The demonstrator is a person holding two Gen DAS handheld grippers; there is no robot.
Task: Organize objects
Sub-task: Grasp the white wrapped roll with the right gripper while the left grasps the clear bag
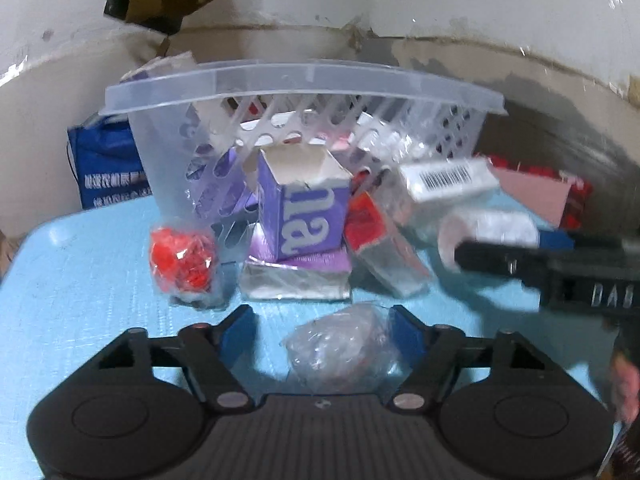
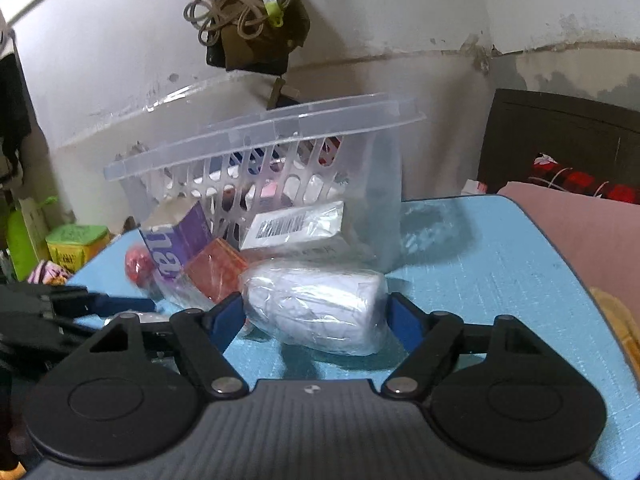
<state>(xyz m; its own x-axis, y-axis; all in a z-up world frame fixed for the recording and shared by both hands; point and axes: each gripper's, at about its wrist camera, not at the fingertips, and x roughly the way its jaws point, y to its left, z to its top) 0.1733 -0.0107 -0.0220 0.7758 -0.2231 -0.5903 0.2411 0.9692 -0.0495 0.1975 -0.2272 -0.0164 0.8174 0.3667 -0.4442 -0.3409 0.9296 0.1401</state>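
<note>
Roll (image 2: 316,312) lies crosswise between wide-spread fingers of right hand-held gripper (image 2: 316,316), ungripped.

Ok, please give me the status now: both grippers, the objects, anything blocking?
Left gripper open around clear crumpled bag. Right gripper open around white wrapped roll. Basket tipped, purple box and packets spilled in front, crowding both picks.

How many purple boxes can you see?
2. One purple box stands upright with its top open, in front of the clear basket. It sits on a flatter purple packet lying on the blue table. More may hide inside the basket.
</note>
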